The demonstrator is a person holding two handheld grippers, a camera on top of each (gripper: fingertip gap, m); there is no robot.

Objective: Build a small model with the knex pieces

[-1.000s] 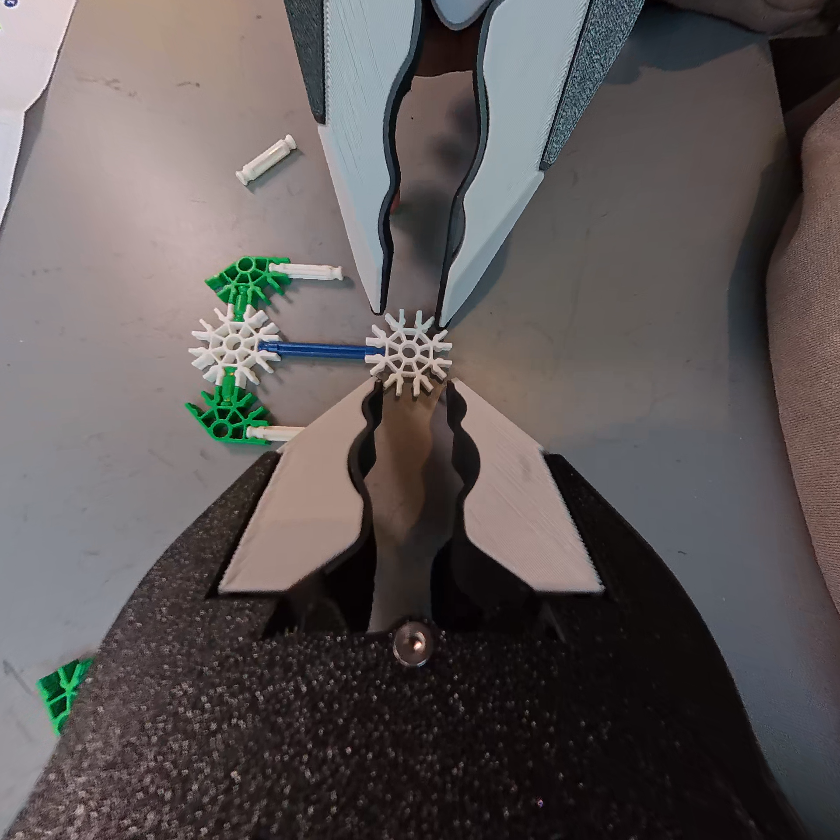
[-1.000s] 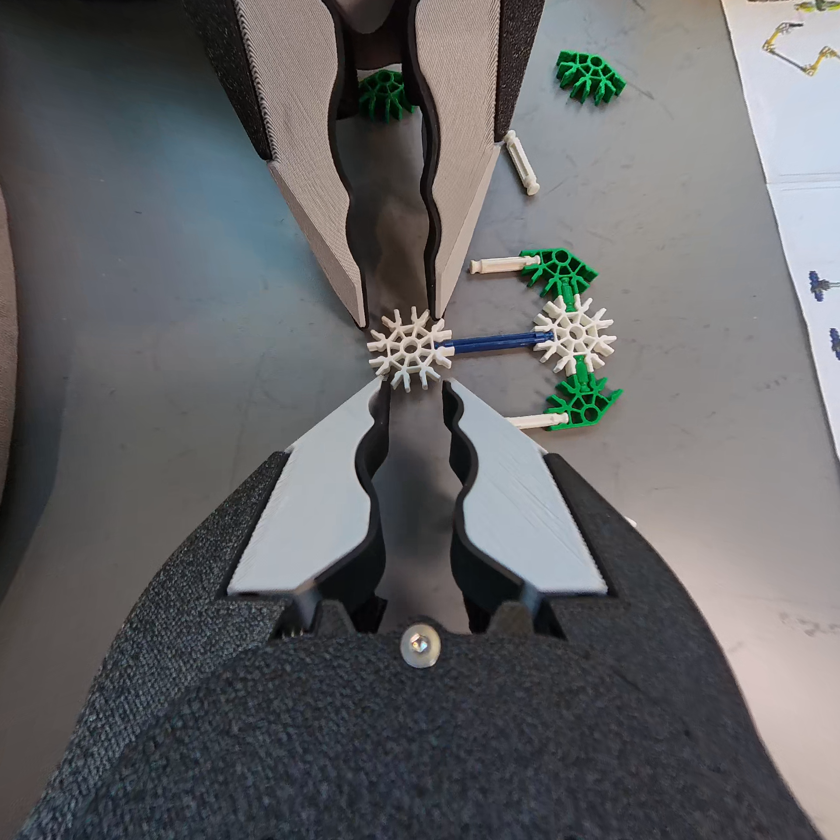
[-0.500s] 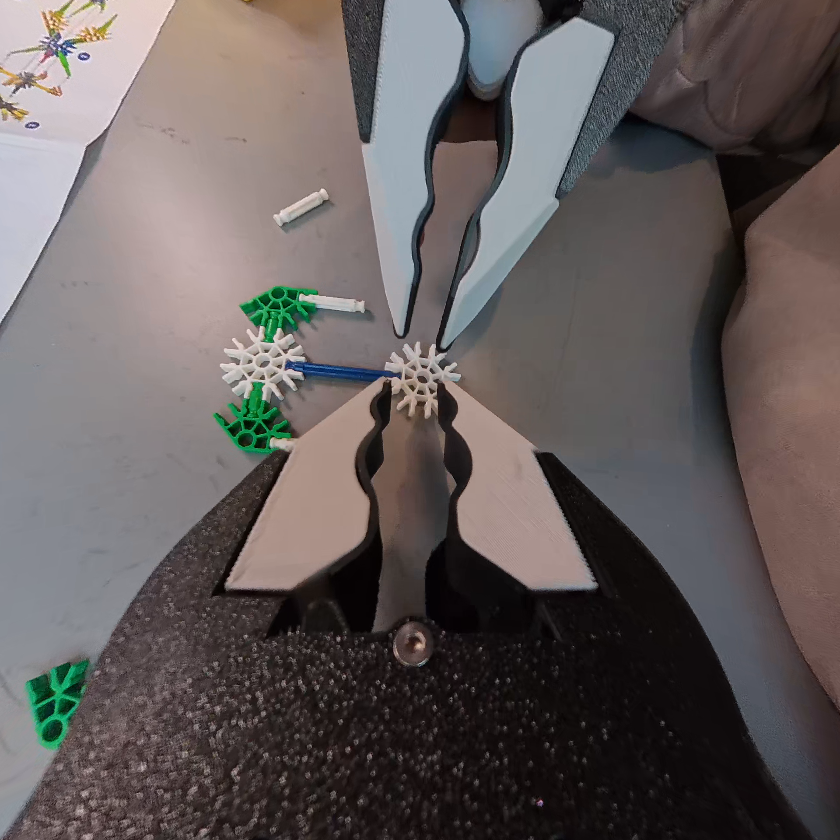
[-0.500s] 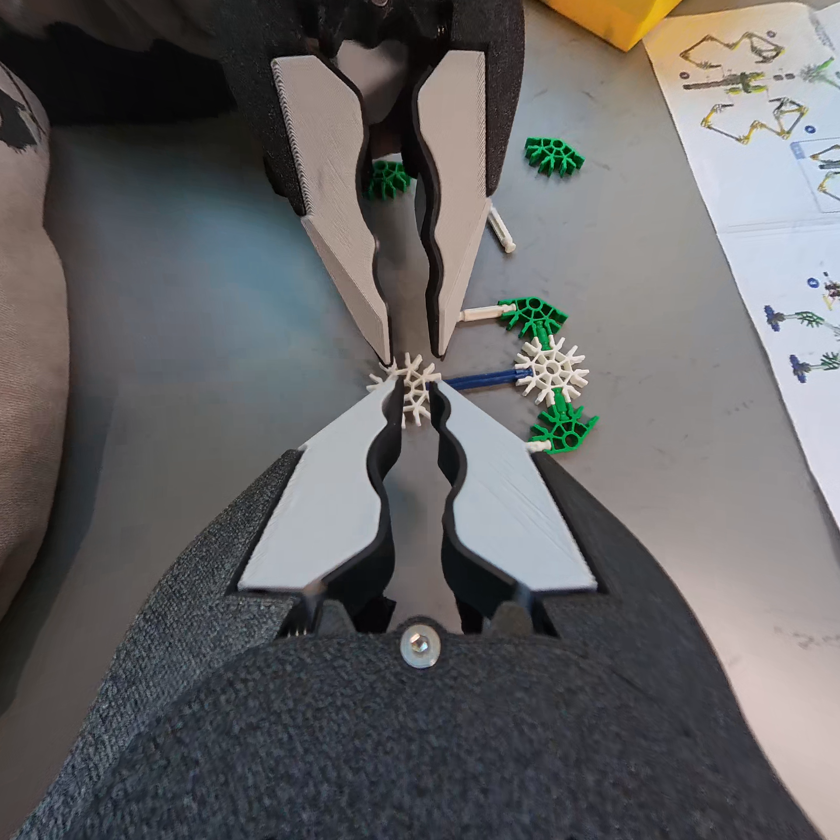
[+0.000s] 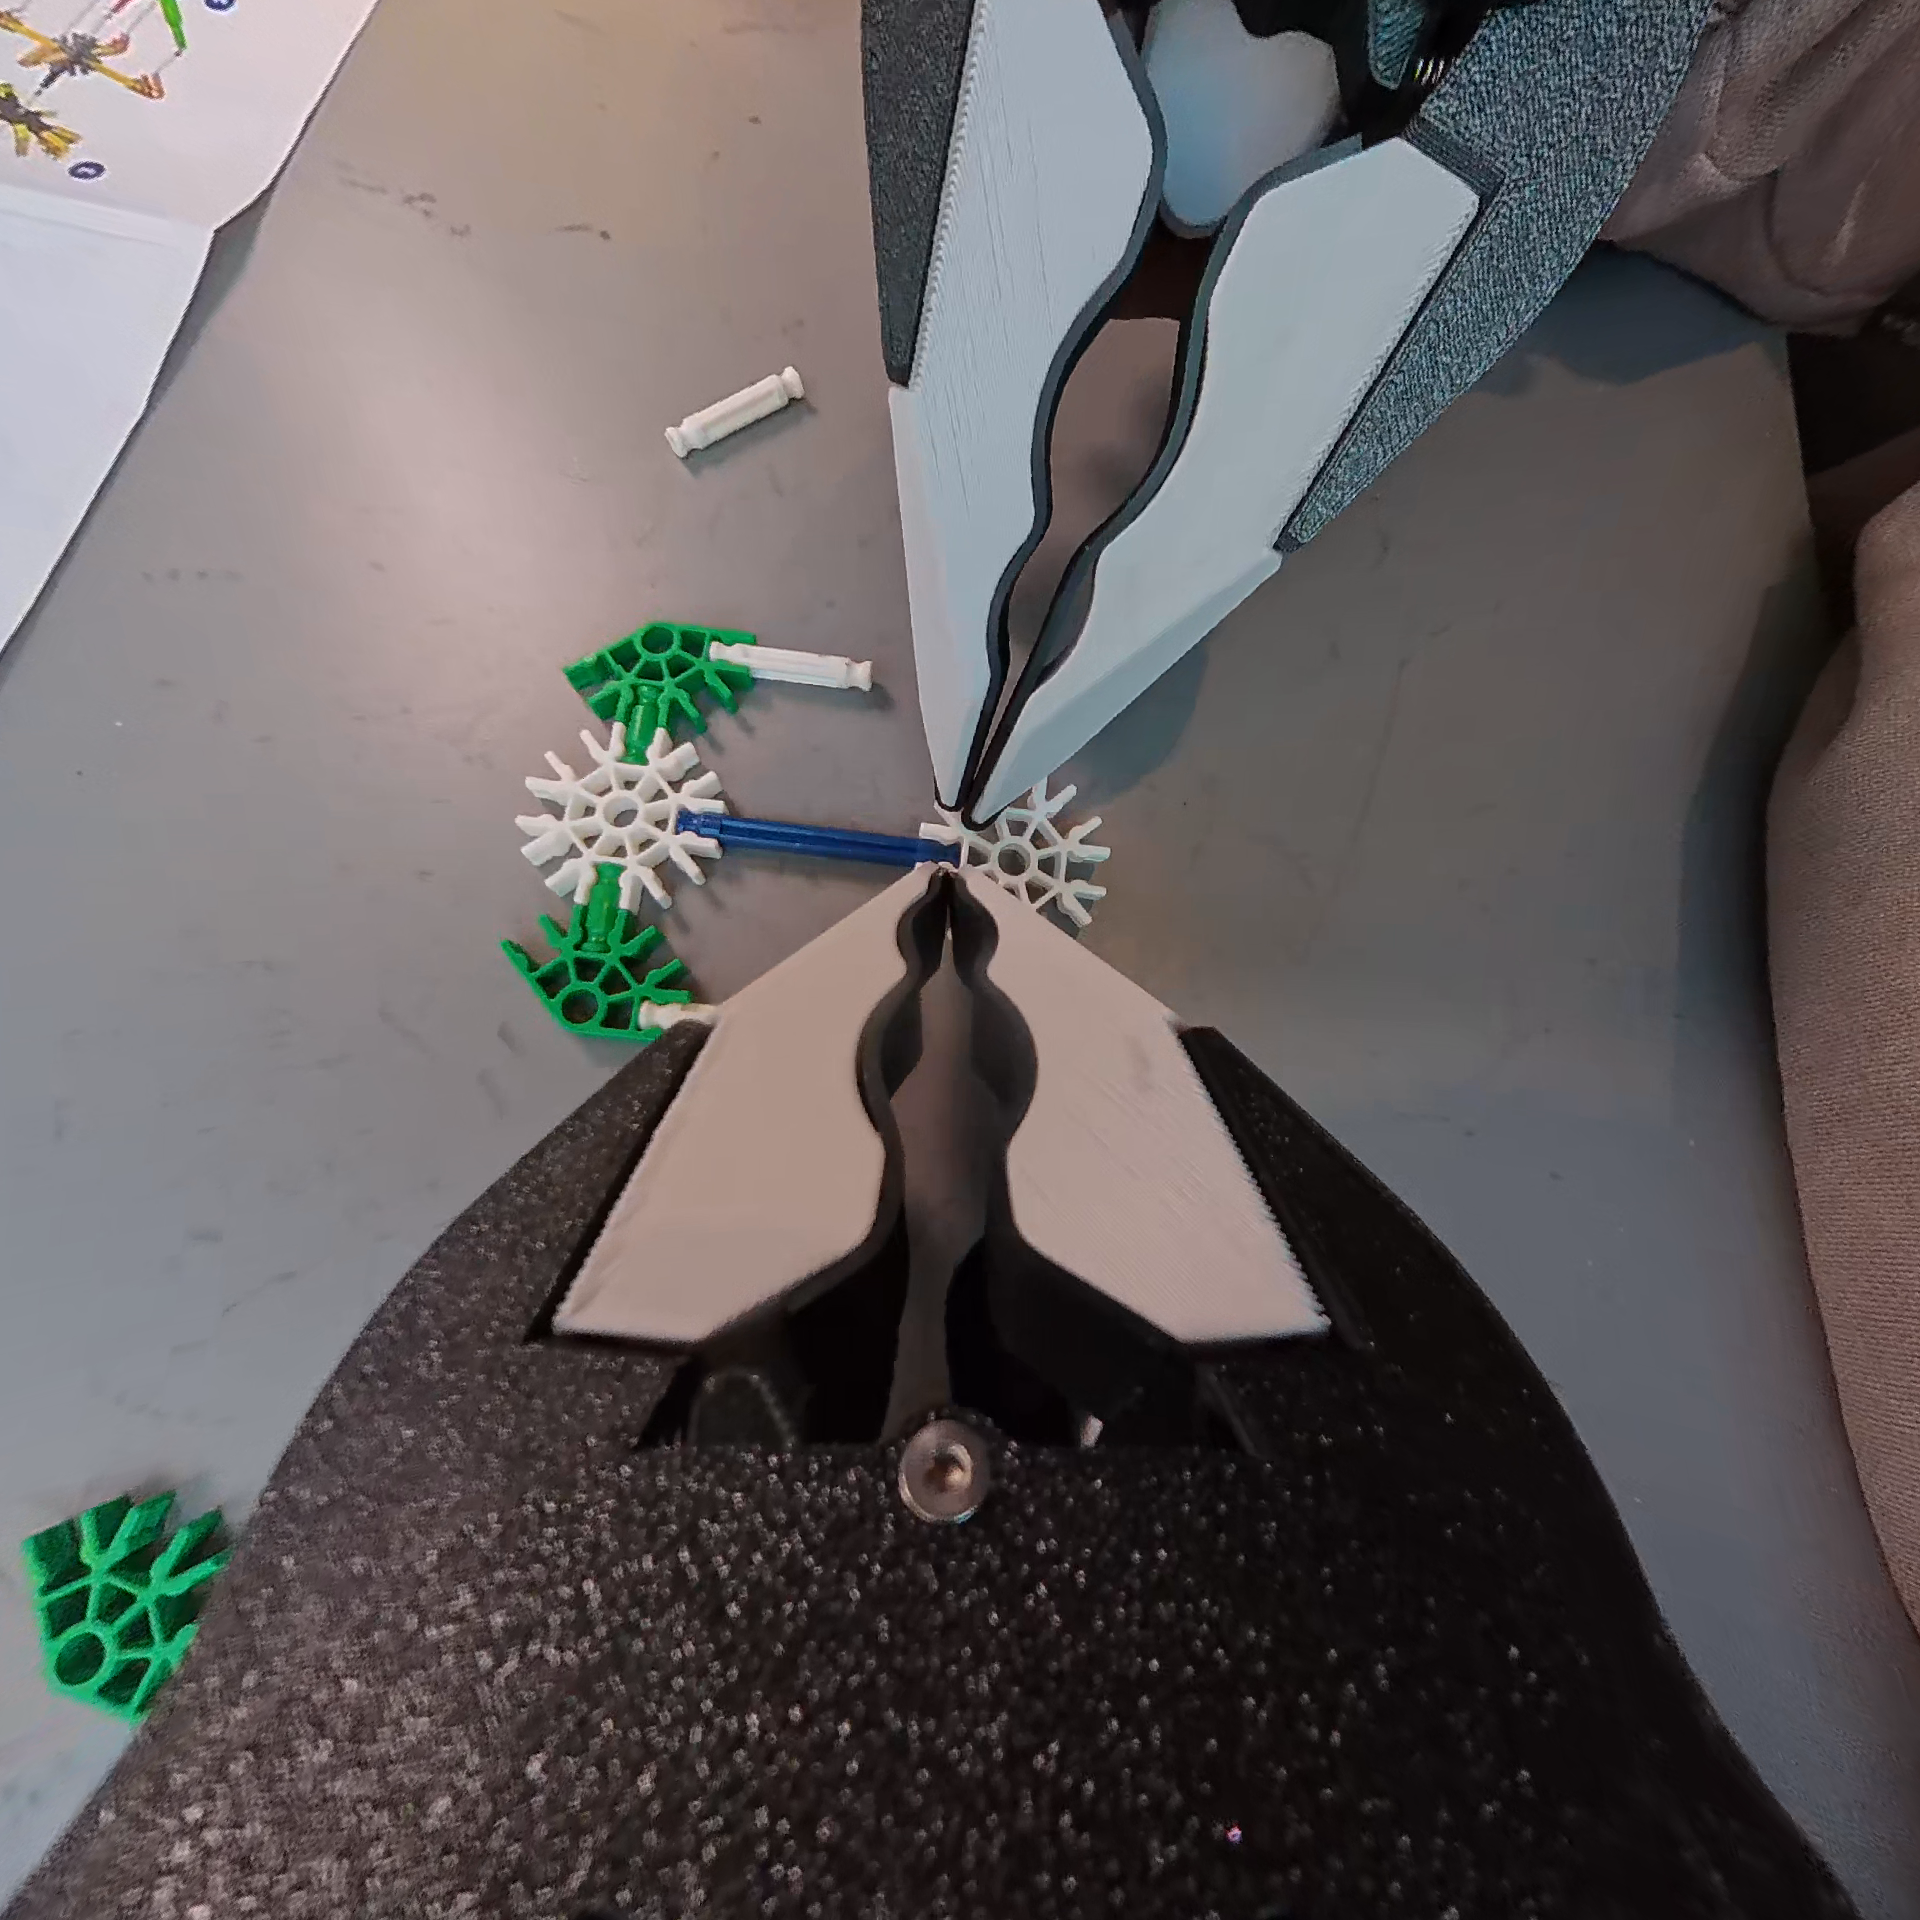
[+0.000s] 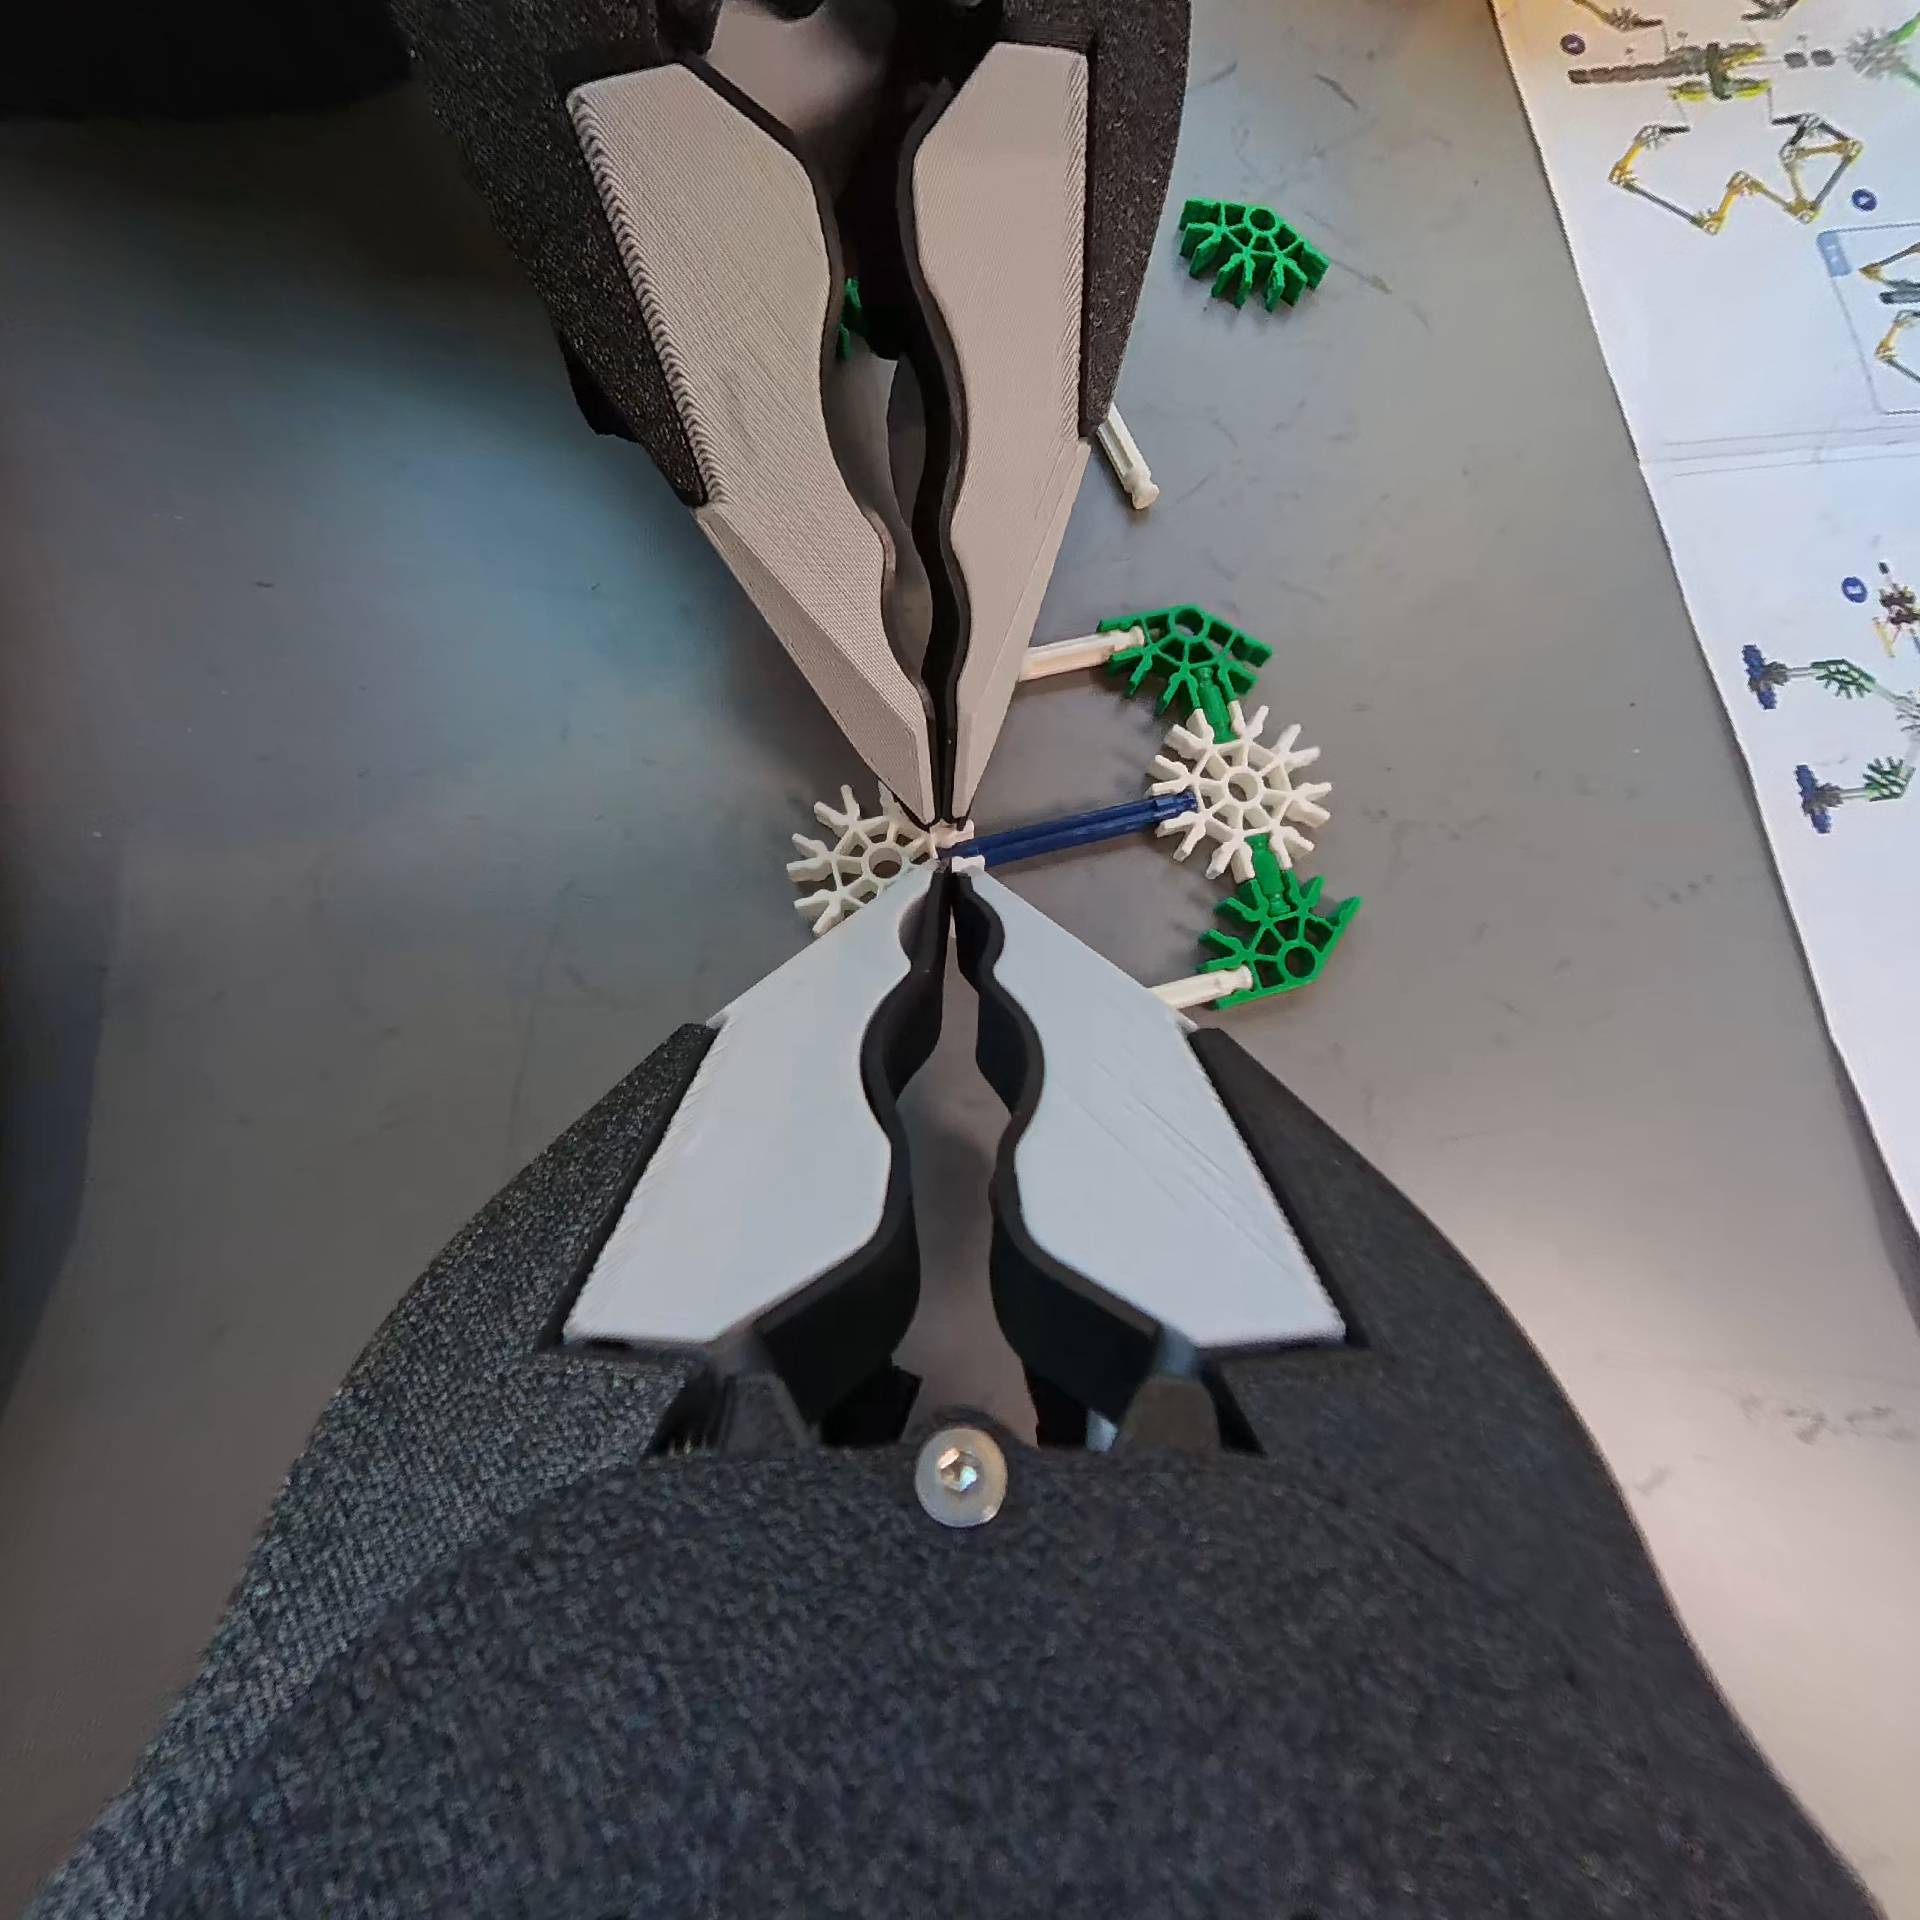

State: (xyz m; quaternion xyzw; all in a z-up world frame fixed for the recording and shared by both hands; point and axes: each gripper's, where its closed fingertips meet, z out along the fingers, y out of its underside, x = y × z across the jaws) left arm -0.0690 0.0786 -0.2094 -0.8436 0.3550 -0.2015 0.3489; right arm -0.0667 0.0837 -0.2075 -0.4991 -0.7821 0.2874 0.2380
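Note:
A small flat assembly lies on the grey table. A blue rod (image 5: pixel 810 836) joins two white snowflake connectors. The far one (image 5: pixel 620 826) carries two green fan connectors (image 5: pixel 655 670) with short white rods. My left gripper (image 5: pixel 940 878) is shut, its tips pinching the near white snowflake connector (image 5: pixel 1023 857) at the rim where the blue rod enters. My right gripper (image 6: pixel 951 883) is shut on the same connector (image 6: pixel 862 862) from the opposite side. The two grippers meet tip to tip; the right one also shows in the left wrist view (image 5: pixel 966 816).
A loose white rod (image 5: pixel 736 410) and a loose green connector (image 5: pixel 114 1621) lie on the table. Another green connector (image 6: pixel 1252 244) lies beyond the assembly. A printed instruction sheet (image 6: pixel 1766 416) covers one table side. Brownish fabric (image 5: pixel 1849 935) borders the other side. Only a small space, under 4 cm, lies between the two pairs of fingers.
Both grippers were open around the near white connector one second ago. Both have since closed on it at the rod end. The cameras have drawn nearer to the table.

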